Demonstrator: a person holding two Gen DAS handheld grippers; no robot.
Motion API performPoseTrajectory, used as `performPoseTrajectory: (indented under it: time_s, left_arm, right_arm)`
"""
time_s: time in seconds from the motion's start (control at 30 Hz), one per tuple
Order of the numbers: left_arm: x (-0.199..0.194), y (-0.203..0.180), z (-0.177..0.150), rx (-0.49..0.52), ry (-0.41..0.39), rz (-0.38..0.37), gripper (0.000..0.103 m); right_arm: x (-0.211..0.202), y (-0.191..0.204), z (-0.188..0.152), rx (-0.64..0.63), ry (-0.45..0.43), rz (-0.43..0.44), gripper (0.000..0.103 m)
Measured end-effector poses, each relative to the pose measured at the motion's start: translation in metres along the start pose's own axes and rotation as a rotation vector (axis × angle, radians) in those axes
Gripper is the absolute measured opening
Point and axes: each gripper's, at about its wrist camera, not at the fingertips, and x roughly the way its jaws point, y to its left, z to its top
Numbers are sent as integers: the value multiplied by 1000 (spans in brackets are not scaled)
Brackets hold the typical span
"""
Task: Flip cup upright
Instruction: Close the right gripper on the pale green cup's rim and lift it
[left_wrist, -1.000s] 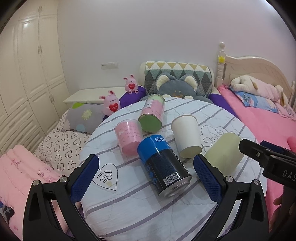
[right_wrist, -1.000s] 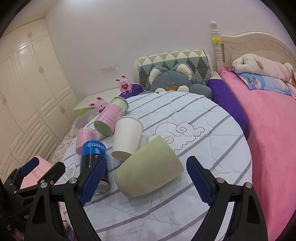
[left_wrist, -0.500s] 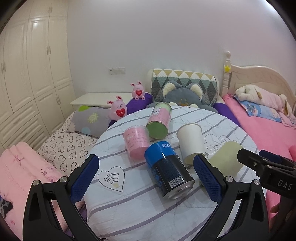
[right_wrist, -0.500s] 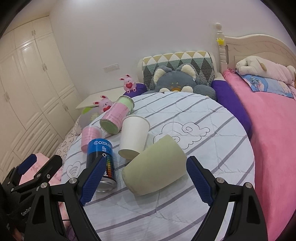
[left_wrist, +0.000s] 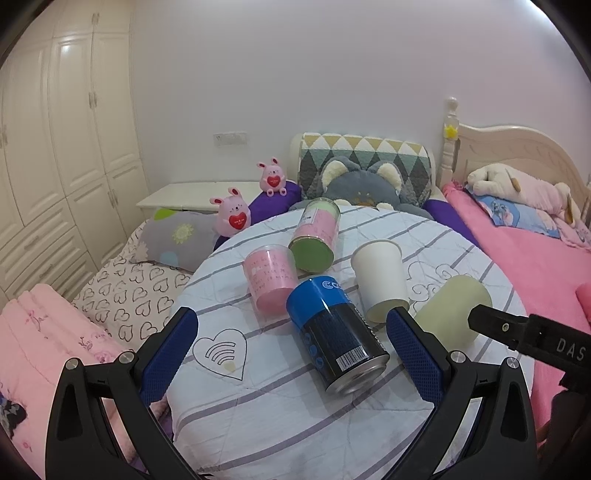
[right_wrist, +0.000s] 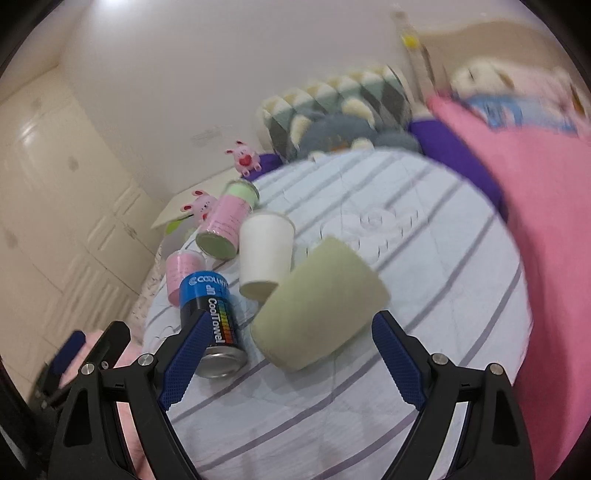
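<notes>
Pale green and matte, the cup (right_wrist: 320, 306) lies on its side on the striped table (right_wrist: 424, 266), base toward 7 o'clock, touching the white paper cup (right_wrist: 264, 254) at 10 o'clock. The right gripper (right_wrist: 288, 363) is wide open, holding nothing, closer to it than half a second ago. The left gripper (left_wrist: 291, 356), likewise wide open and empty, straddles the blue can (left_wrist: 334, 332).
</notes>
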Motion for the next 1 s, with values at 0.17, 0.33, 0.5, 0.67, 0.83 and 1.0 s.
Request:
performPoseTrajectory:
  time_s: [0.17,0.33,0.5,0.67,0.83,1.0]
  left_arm:
    - [10,-4,1,12,8,8,103]
    - [26,-15,6,47,27,12,103]
    - [39,-22,10,46,36,3,103]
    - [53,-28,11,64,60,-1,103]
    - [62,-33,11,77,76,-5,103]
    - [67,-36,11,83,89,-11,103]
  right_arm:
    - [17,-20,-6,166,47,35,89]
    - [32,-34,-7,274,62,111,89]
    - [47,-46,-1,343,69,144,89]
    - [72,-57,4,416,116,191,89]
    - [86,-53,9,376,122,209,89]
    - [91,-58,15,369,117,273,89]
